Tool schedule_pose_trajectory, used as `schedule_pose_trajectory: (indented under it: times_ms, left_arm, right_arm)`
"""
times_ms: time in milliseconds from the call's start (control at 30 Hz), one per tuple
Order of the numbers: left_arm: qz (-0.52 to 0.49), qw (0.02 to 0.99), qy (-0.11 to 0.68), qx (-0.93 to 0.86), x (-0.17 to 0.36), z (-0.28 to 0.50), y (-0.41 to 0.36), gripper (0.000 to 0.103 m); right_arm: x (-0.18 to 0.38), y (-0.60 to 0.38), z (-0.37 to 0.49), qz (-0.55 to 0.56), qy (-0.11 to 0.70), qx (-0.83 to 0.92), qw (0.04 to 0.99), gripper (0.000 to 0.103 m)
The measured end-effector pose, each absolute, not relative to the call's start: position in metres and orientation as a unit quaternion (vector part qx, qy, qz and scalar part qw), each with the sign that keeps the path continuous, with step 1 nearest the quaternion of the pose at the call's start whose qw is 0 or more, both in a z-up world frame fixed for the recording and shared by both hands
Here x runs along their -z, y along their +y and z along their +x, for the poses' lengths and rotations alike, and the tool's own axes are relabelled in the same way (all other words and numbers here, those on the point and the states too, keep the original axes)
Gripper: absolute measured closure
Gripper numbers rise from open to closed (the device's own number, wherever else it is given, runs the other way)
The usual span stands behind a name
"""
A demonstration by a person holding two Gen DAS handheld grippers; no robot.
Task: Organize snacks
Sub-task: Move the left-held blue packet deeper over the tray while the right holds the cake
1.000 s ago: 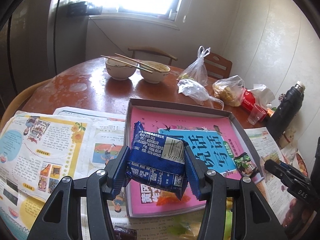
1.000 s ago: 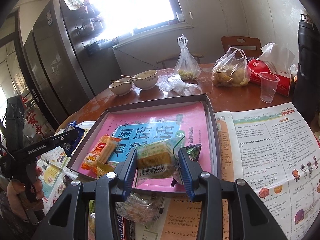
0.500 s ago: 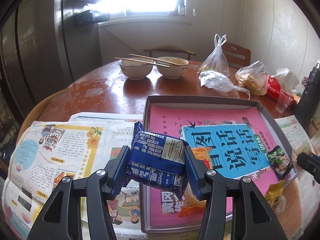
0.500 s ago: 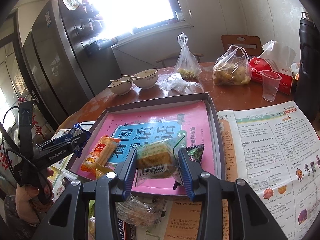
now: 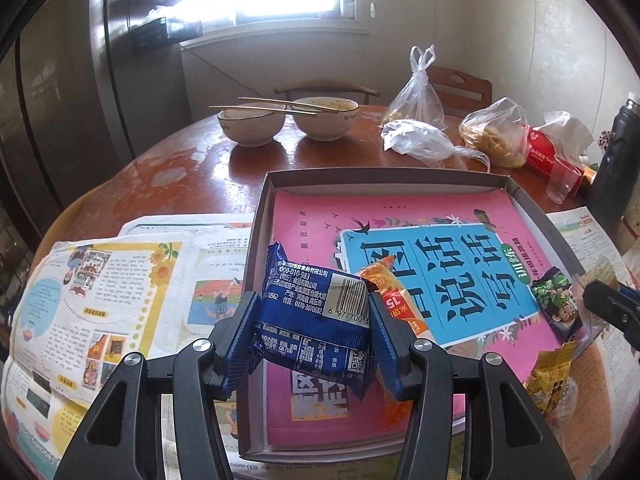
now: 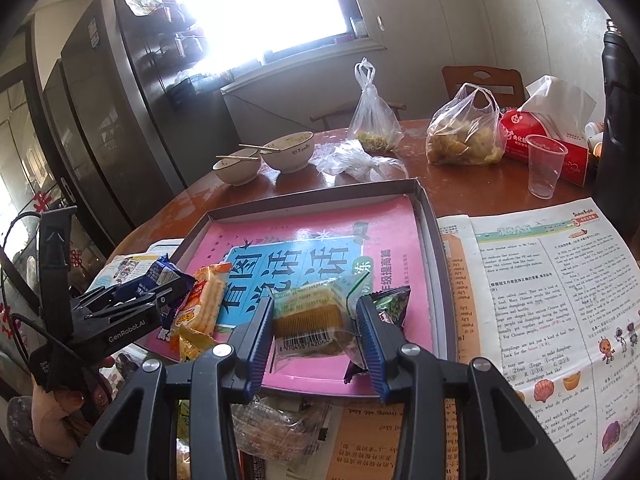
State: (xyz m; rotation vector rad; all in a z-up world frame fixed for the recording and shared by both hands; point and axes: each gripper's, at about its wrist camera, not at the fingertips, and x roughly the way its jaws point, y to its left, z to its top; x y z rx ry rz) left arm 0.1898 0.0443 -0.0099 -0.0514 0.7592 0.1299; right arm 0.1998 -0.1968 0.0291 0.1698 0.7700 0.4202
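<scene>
Snacks go in the tray (image 5: 260, 216). Left tool (image 5: 312, 320) clamps a blue packet (image 5: 316, 316) at frame centre, above the tray's left wall; right tool (image 6: 316, 328) clamps a yellow cake (image 6: 312, 316) over the tray. Lower each flat onto bare pink, clear of the orange packet (image 6: 204, 300), before letting go.

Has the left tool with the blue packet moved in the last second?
Yes. In the right tool's view, the left tool and its blue packet have come right, from beyond the grey tray's left wall to over its corner.

Right claw (image 6: 316, 334) grips a cake packet (image 6: 310, 322) above the tray (image 6: 434, 240).
</scene>
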Motion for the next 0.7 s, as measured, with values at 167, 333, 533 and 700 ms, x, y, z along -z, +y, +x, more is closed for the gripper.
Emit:
schedule_pose_trajectory:
  times_ms: [167,333,533,700]
  left_arm:
    - [-0.034,0.926,0.373,-0.052,0.011,0.190,0.043,0.048]
    - [-0.043,0.925,0.375,-0.041,0.013,0.189,0.042,0.048]
    - [-0.051,0.923,0.380,-0.028,0.013,0.190,0.041,0.048]
    - [-0.059,0.921,0.383,-0.025,0.015,0.190,0.045,0.048]
  right_arm:
    - [-0.024,-0.194,0.202,0.078,0.376,-0.202,0.901,0.061]
    - [-0.022,-0.191,0.203,0.073,0.379,-0.203,0.900,0.061]
    - [-0.020,-0.186,0.203,0.064,0.377,-0.206,0.901,0.061]
    - [-0.016,-0.180,0.205,0.059,0.378,-0.211,0.900,0.061]
